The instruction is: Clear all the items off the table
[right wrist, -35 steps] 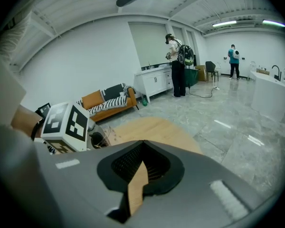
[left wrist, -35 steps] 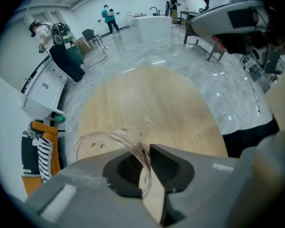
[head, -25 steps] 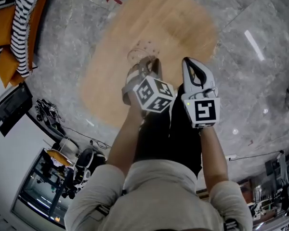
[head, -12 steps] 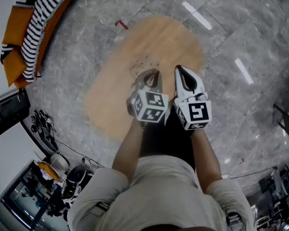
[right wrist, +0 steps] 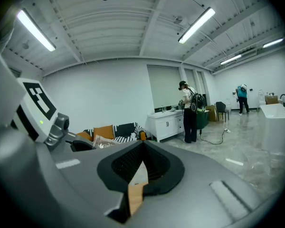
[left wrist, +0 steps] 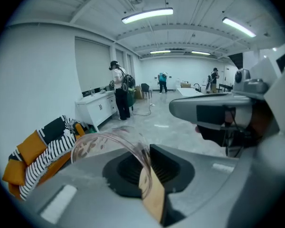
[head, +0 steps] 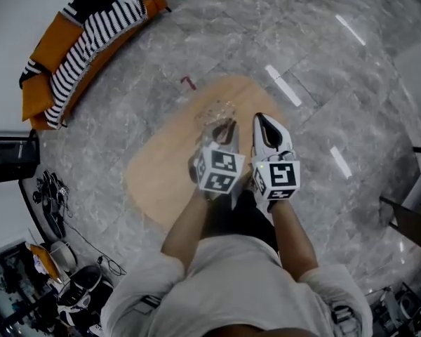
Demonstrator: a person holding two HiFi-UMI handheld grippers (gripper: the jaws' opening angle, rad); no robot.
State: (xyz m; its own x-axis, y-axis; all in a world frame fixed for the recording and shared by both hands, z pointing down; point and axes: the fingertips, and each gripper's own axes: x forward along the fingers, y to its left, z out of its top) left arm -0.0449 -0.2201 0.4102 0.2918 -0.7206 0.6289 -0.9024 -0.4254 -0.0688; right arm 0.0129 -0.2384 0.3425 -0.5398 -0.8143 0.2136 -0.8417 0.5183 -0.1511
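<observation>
Since a second ago the pale round-cornered wooden table (head: 161, 174) has dropped away and looks smaller below me, and more of the room has come into the head view. That includes the orange sofa with a black-and-white striped throw (head: 70, 44), well off to the left of my fingers.

My left gripper (head: 224, 126) is up over the table's far part. Its fingers pinch the wall of a clear, brown-speckled cup (head: 214, 111). In the left gripper view (left wrist: 145, 170) the thin rim of the cup (left wrist: 104, 144) curves out to the left of the pads, so the cup hangs sideways off my grip with one pad inside and one outside. I judge I hold it by the wall because a smooth round body would slip from a grip across its width.

Just beside it on the right, my right gripper (head: 265, 121) has its fingers pressed together on nothing, as the right gripper view (right wrist: 137, 170) shows, likely only keeping pace.

I can see nothing else on the wood from above. The cup may be the last item to carry off, across the grey marble floor (head: 323, 55).
</observation>
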